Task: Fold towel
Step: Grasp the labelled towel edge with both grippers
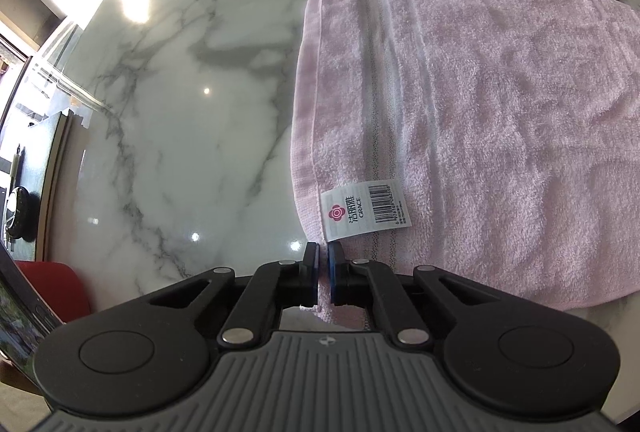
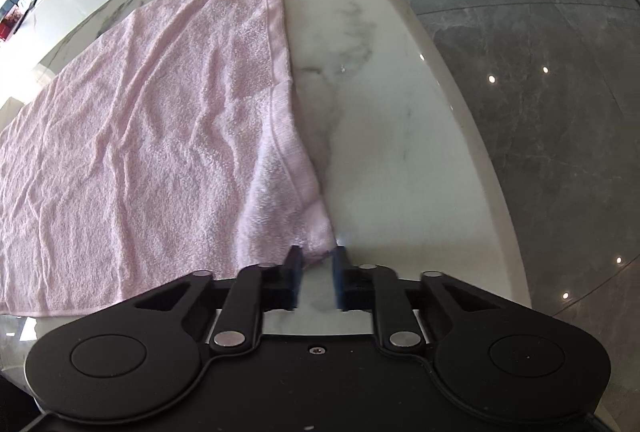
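In the left wrist view, the white marble table with grey veins fills the left half of the frame, and the pink terry-cloth towel with pale woven stripes is spread flat over the right half, from the upper centre down to the lower right. At the bottom centre the left gripper is seen with its jaws almost closed, and the near corner of the towel is pinched between the blue pads; a small piece of the hem comes out behind them. Just above the fingertips a white sewn label is found, on which a pink flower logo, some Chinese characters, the word "GRACE" and a barcode can be read; the digits are too small to be sure of. In the right wrist view the same towel lies in the left and centre of the frame, and its other near corner is raised into a soft peak at the right gripper. These jaws stand partly open, and only the left pad seems to touch the cloth, so a firm hold cannot be confirmed. The towel is judged light, soft and limp: it will sag and wrinkle when lifted, so it is best taken at the hemmed corners, where the cloth is thicker.
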Demonstrator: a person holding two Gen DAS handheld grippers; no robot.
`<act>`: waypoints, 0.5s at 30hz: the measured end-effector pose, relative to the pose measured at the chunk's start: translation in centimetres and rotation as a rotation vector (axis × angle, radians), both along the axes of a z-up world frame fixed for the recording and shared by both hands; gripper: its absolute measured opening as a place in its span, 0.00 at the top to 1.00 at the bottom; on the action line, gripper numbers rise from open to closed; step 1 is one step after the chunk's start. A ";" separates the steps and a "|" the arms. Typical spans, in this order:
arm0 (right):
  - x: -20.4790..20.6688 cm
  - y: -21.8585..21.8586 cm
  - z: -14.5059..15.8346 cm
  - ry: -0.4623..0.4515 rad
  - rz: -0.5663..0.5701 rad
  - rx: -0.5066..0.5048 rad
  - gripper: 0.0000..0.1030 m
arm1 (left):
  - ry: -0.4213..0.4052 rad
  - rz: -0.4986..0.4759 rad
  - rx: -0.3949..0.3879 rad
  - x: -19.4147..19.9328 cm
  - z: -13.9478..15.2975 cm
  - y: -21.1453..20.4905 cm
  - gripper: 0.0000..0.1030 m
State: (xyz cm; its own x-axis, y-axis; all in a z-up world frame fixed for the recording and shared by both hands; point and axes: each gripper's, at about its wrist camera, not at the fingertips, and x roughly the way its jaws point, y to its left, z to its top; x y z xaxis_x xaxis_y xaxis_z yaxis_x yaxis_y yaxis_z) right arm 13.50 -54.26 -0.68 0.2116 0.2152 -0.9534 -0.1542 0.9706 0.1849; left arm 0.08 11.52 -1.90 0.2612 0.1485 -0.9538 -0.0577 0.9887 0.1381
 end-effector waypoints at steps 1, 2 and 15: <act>0.0 0.0 0.0 -0.002 -0.002 0.003 0.97 | -0.001 0.001 -0.003 0.0 0.0 0.1 0.97; -0.1 0.0 0.1 -0.006 -0.001 0.004 0.98 | -0.003 0.002 -0.007 0.0 0.1 0.1 0.97; -0.1 4.6 4.2 -0.060 0.144 0.028 0.99 | -0.097 -0.107 -0.091 1.0 3.5 -4.1 0.97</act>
State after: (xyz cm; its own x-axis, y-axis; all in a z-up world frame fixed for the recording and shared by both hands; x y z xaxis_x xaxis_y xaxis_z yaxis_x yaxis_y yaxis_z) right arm 13.37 -49.69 3.52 0.2327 0.2735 -0.9333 -0.3032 0.9322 0.1976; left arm 1.04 7.43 1.59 0.3620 0.0295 -0.9317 0.0399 0.9981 0.0471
